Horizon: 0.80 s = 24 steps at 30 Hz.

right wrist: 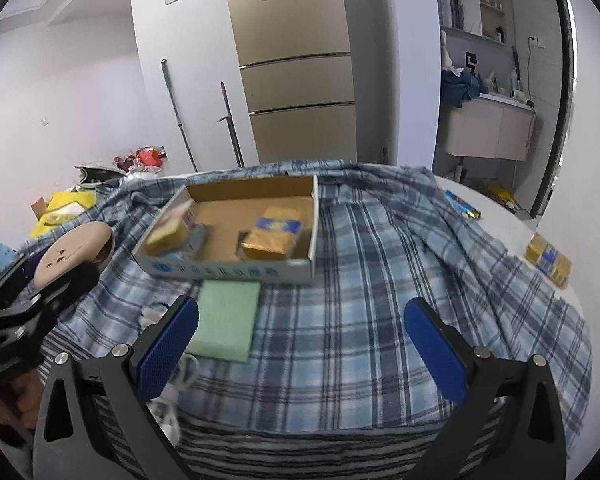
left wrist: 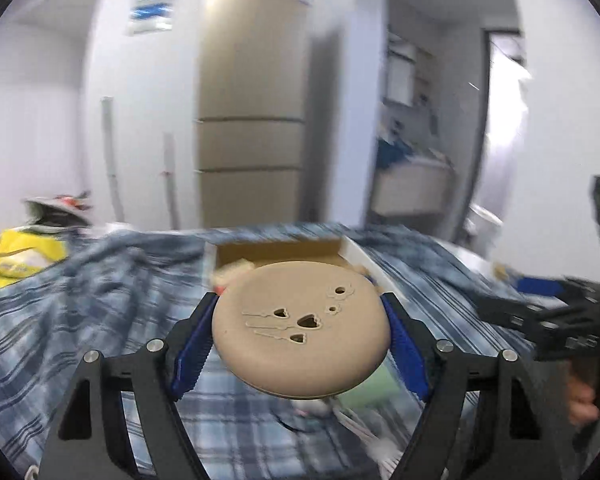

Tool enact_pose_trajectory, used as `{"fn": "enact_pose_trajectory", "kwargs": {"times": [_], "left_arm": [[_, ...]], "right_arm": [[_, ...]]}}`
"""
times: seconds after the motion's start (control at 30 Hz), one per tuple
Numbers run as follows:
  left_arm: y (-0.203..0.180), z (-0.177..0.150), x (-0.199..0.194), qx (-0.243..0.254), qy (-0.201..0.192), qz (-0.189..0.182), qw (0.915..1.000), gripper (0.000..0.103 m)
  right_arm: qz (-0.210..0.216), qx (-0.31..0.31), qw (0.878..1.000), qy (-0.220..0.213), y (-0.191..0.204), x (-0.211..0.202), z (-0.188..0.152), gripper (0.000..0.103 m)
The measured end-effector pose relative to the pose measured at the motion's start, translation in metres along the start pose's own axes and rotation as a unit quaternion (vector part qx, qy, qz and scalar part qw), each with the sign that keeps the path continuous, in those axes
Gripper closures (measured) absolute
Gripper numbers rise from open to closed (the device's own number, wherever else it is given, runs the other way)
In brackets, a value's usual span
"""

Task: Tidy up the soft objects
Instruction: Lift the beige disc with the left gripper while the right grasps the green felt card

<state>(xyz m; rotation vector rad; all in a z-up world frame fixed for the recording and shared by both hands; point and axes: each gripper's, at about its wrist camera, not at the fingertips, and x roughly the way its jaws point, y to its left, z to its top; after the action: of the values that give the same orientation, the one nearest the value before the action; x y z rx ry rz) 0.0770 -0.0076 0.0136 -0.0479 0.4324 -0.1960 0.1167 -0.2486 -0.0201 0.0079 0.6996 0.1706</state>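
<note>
My left gripper (left wrist: pixel 300 312) is shut on a round beige pad (left wrist: pixel 300 328) with small heart-shaped holes and holds it in the air in front of the cardboard box (left wrist: pixel 350 250). In the right wrist view the pad (right wrist: pixel 74 250) and left gripper show at the far left, left of the open box (right wrist: pixel 228 270), which holds yellow packets (right wrist: pixel 274 238) and another packet (right wrist: pixel 172 228). A green sponge (right wrist: pixel 226 320) lies on the blue plaid cloth (right wrist: pixel 360 300) just in front of the box. My right gripper (right wrist: pixel 300 322) is open and empty above the cloth.
A yellow-blue packet (right wrist: pixel 548 260) and a blue item (right wrist: pixel 462 204) lie on the white table at the right. White cord (right wrist: pixel 172 396) lies by the sponge. Yellow bags (right wrist: pixel 62 208) sit at the far left. A fridge (right wrist: pixel 296 64) stands behind.
</note>
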Motion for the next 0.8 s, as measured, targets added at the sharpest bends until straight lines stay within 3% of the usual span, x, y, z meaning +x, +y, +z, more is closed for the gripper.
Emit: {"fn": "enact_pose_trajectory", "kwargs": {"times": [0.13,0.3,0.57,0.8], "left_arm": [[0.018,-0.005,-0.002,-0.015,-0.014,0.037,0.9991,0.022],[0.023,-0.02,0.0,-0.006,-0.029,0.06,0.9978,0.022],[0.026,-0.028,0.014,-0.012,-0.008,0.07,0.9975,0.022],[0.041,-0.029,0.024,-0.048,0.018,0.08,0.9955,0.022]], "right_arm": [[0.009,0.001,1.0,0.017,0.016,0.008,0.007,0.001],[0.025,0.0,0.998,0.061,0.035,0.039,0.005,0.013],[0.046,0.018,0.985,0.168,0.052,0.11,-0.005,0.019],[0.019,0.0,0.98,0.199,0.07,0.145,-0.009,0.019]]}}
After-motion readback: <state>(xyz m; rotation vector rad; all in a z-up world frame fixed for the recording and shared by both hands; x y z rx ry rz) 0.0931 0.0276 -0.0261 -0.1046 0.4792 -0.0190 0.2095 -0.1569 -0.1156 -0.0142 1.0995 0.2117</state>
